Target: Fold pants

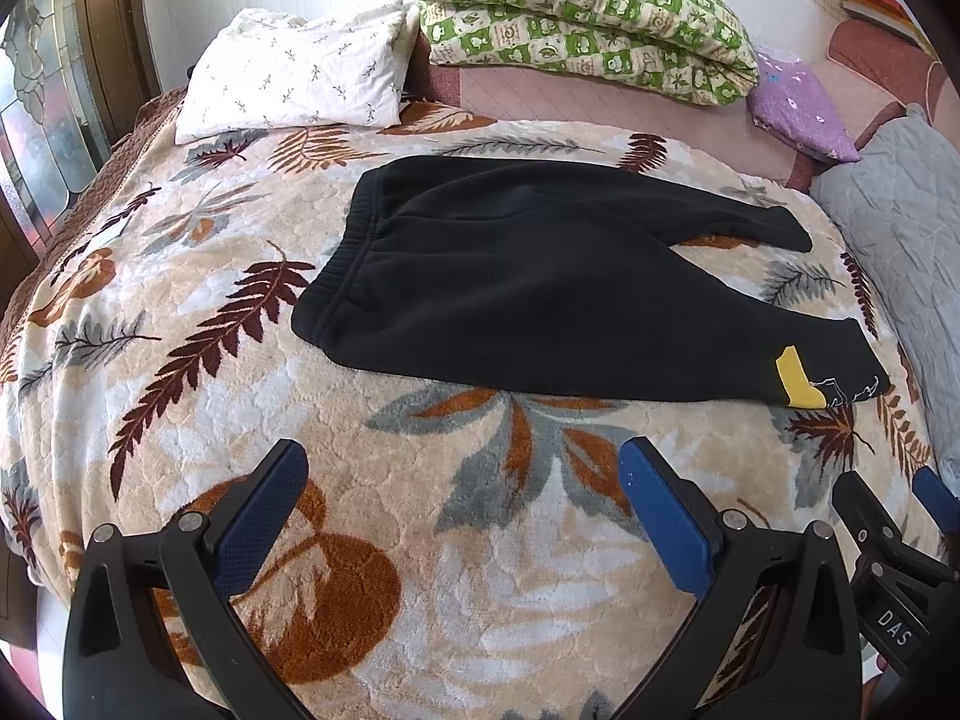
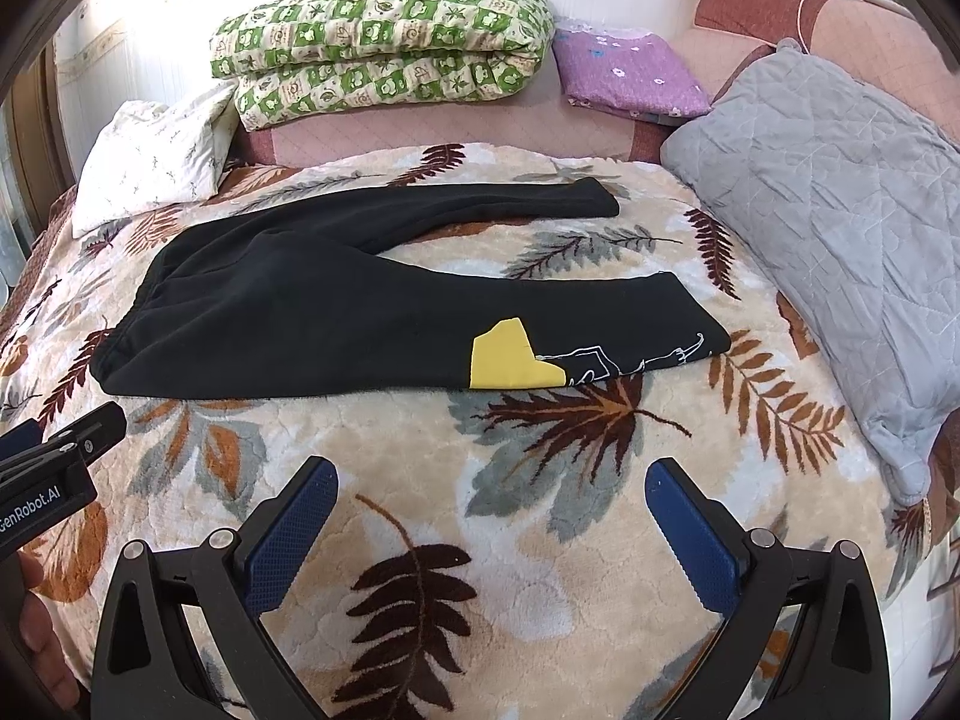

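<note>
Left wrist view shows soft black fleece pants [image 1: 528,282] lying flat on a leaf-patterned plush blanket [image 1: 420,510] covering the bed, legs spread apart. Left tool [image 1: 462,468] gapes wide, empty; right tool [image 2: 489,486] likewise spreads wide, holding nothing.

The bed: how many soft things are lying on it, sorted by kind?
Black pants: 1
Pillows, white leafy and grey quilted: 2
Folded bedding, green checked quilt and purple flowered cloth: 2
Leaf-print blanket spread under the pants: 1
Total: 6
</note>
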